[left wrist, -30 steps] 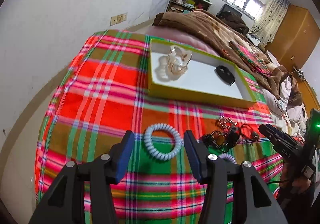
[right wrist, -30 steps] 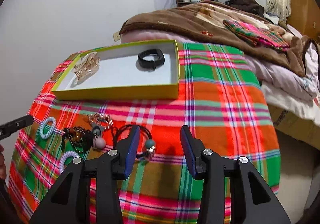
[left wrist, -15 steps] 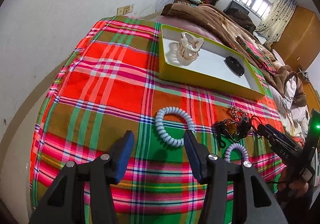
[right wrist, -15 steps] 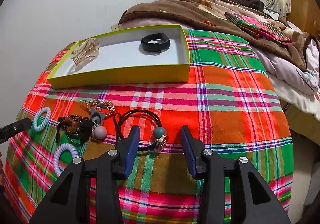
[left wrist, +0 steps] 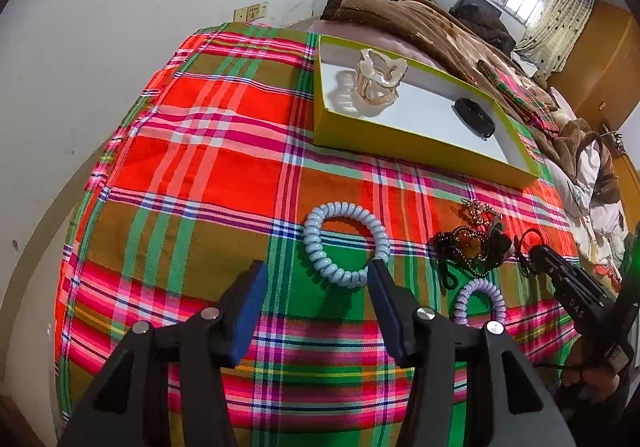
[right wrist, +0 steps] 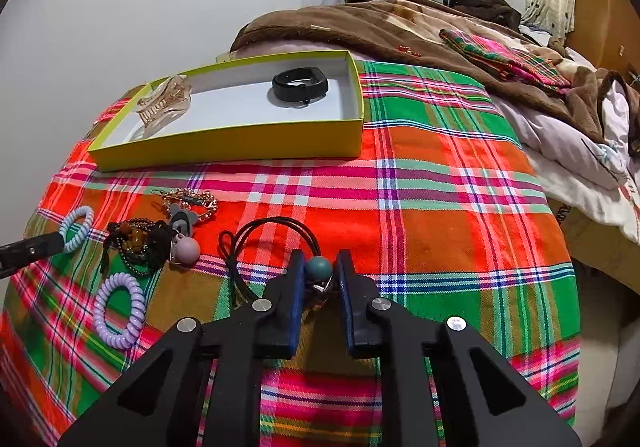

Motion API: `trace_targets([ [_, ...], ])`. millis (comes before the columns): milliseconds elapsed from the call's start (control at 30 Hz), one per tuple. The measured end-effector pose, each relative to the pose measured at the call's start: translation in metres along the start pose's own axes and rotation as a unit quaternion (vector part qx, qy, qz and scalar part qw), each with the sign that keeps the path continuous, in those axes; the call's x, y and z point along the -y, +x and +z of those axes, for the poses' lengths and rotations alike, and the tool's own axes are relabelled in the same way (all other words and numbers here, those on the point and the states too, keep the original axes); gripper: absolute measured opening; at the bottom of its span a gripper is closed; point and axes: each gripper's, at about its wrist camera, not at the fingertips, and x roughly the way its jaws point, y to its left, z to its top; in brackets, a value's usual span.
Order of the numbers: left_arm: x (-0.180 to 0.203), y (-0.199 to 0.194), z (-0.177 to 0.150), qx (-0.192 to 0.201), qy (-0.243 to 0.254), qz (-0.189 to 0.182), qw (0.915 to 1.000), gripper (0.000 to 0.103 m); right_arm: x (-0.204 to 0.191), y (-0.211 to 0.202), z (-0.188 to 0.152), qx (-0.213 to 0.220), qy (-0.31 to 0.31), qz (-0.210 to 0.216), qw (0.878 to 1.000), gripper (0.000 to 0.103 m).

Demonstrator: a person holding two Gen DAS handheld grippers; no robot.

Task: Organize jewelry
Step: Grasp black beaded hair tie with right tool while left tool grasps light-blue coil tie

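Observation:
A yellow-green box (right wrist: pixel 224 145) on the plaid cloth holds a clear claw clip (right wrist: pixel 164 107) and a black band (right wrist: pixel 300 85). My right gripper (right wrist: pixel 319 267) has closed on the teal bead (right wrist: pixel 319 268) of a black hair tie (right wrist: pixel 276 231). My left gripper (left wrist: pixel 316 275) is open, its right finger touching a pale blue coil tie (left wrist: pixel 344 243) lying on the cloth. A purple coil tie (right wrist: pixel 119 313), a dark bead bracelet (right wrist: pixel 138 243), a pink-ball tie (right wrist: pixel 187 249) and a gold clip (right wrist: pixel 188 201) lie loose. The box (left wrist: pixel 400 139) also shows in the left wrist view.
A bed with a brown blanket (right wrist: pixel 400 23) lies behind and to the right of the table. A white wall (left wrist: pixel 120 27) runs close along the left side. The cloth's edge drops off at front and right.
My right gripper moved forward and closed on the teal bead of the black hair tie. My left gripper moved closer to the pale blue coil tie, staying open.

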Motion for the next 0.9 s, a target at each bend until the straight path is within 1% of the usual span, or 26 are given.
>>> trace_targets([
  [133,0.003,0.002,0.000,-0.001,0.004,0.004,1.0000,0.054,0.001,-0.002,0.000,0.006,0.001,0.005,1.000,0.016],
  [233,0.003,0.003,0.000,-0.002,0.005,0.007,1.0000,0.054,0.004,-0.009,0.002,0.020,0.007,0.007,1.000,0.016],
  [433,0.010,0.006,0.002,0.003,0.022,0.035,0.9992,0.054,0.006,-0.020,0.006,0.042,0.010,0.008,0.999,0.016],
  [600,0.011,0.007,0.005,0.007,0.019,0.047,0.9987,0.053,0.005,-0.026,0.008,0.051,0.008,0.015,0.999,0.016],
  [700,0.013,0.006,0.005,0.010,0.020,0.043,0.9988,0.040,0.005,-0.027,0.008,0.053,0.007,0.018,0.998,0.016],
  [733,0.014,0.006,0.006,0.010,0.021,0.043,0.9988,0.032,0.005,-0.026,0.009,0.053,0.007,0.019,0.998,0.016],
  [767,0.015,0.008,0.006,0.006,0.025,0.051,0.9984,0.027,0.005,-0.026,0.008,0.052,0.008,0.020,0.998,0.016],
  [800,0.017,0.011,0.005,0.001,0.031,0.057,0.9979,0.024,0.005,-0.027,0.008,0.052,0.008,0.020,0.998,0.016],
  [833,0.019,0.011,0.004,0.006,0.038,0.062,0.9973,0.022,0.005,-0.026,0.008,0.052,0.008,0.020,0.998,0.016],
  [900,0.021,0.011,0.004,0.005,0.042,0.062,0.9972,0.021,0.006,-0.026,0.008,0.051,0.009,0.021,0.998,0.016],
])
